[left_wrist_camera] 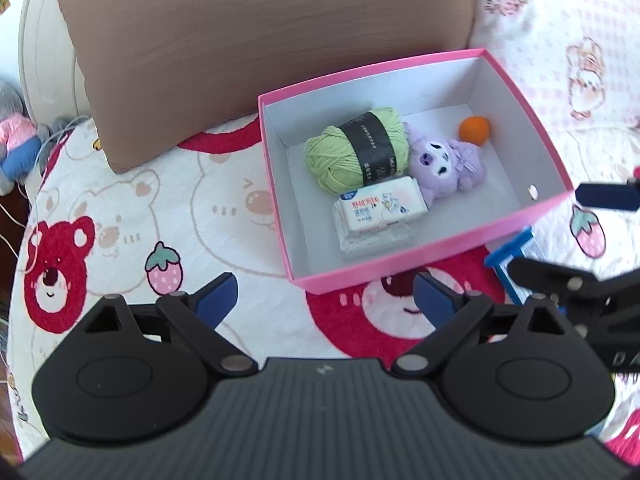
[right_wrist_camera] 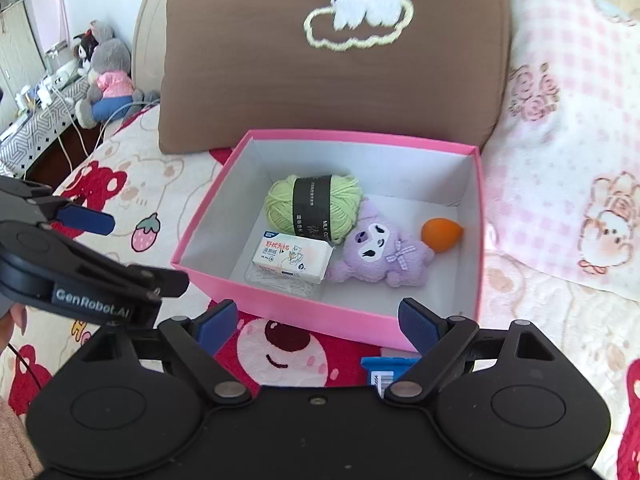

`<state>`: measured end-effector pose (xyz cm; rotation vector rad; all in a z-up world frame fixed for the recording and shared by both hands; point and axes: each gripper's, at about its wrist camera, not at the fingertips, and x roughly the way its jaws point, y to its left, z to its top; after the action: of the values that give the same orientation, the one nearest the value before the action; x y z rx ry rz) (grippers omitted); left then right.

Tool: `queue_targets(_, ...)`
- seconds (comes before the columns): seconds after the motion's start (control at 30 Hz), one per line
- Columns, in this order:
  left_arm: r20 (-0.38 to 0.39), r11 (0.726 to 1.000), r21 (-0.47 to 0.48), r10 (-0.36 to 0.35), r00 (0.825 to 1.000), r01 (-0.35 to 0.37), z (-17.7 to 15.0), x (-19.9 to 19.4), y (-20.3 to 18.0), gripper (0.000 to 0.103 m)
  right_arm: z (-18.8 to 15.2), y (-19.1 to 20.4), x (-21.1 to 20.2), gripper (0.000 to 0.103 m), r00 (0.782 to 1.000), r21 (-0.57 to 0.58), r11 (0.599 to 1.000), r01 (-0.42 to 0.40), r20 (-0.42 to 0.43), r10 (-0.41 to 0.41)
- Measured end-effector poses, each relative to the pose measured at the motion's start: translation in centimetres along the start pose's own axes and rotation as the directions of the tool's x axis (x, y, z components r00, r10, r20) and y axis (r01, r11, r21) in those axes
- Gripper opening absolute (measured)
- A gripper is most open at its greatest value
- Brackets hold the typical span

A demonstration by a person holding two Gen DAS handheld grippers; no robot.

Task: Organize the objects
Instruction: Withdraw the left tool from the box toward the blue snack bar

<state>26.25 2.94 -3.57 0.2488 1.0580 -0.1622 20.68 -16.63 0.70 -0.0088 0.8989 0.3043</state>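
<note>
A pink box [left_wrist_camera: 400, 258] [right_wrist_camera: 280, 302] stands open on the bed. It holds a green yarn ball [left_wrist_camera: 354, 150] [right_wrist_camera: 312, 208], a purple plush toy [left_wrist_camera: 444, 164] [right_wrist_camera: 384, 250], an orange ball [left_wrist_camera: 474, 130] [right_wrist_camera: 440, 234] and a white tissue pack [left_wrist_camera: 378, 210] [right_wrist_camera: 294, 256]. A blue and white packet [left_wrist_camera: 516, 258] [right_wrist_camera: 386, 368] lies on the bed just outside the box's near wall. My left gripper [left_wrist_camera: 324, 300] is open and empty in front of the box. My right gripper [right_wrist_camera: 320, 322] is open and empty, above the blue packet.
A brown cushion [left_wrist_camera: 240, 40] [right_wrist_camera: 340, 72] leans behind the box. The bed has a bear-print cover [left_wrist_camera: 120, 208] [right_wrist_camera: 132, 184] and a pink blanket [right_wrist_camera: 568, 140] at the right. Plush toys [right_wrist_camera: 104, 76] and cables sit beside the bed at the far left.
</note>
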Motion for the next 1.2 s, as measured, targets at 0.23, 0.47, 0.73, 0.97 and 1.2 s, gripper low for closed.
queue_targets(0.23,0.021,0.998,0.022,-0.060,0.998,0.059,-1.8,-2.9,-0.2,0.096,-0.9,0.7,-3.7,0.090,0.998,0.012,0.998,0.059,0.034,-0.059)
queue_targets(0.47,0.057,0.995,0.028,-0.093,0.994,0.092,-3.5,-5.6,-0.2,0.096,-2.2,2.1,-5.7,0.091,0.993,-0.045,0.992,0.116,0.042,-0.114)
queue_targets(0.73,0.045,0.994,0.063,-0.095,0.994,0.092,-5.3,-7.1,-0.6,0.096,-3.8,2.4,-7.4,0.091,0.995,-0.071,0.992,0.101,0.007,-0.101)
queue_targets(0.97,0.035,0.990,0.084,-0.115,0.993,0.112,-6.7,-8.0,-1.3,0.096,-5.5,2.3,-8.7,0.091,0.993,-0.060,0.992,0.112,-0.018,-0.114)
queue_targets(1.2,0.012,0.987,0.112,-0.116,0.993,0.114,-8.1,-8.0,-2.3,0.096,-7.2,2.0,-9.3,0.091,0.986,-0.070,0.986,0.148,-0.067,-0.153)
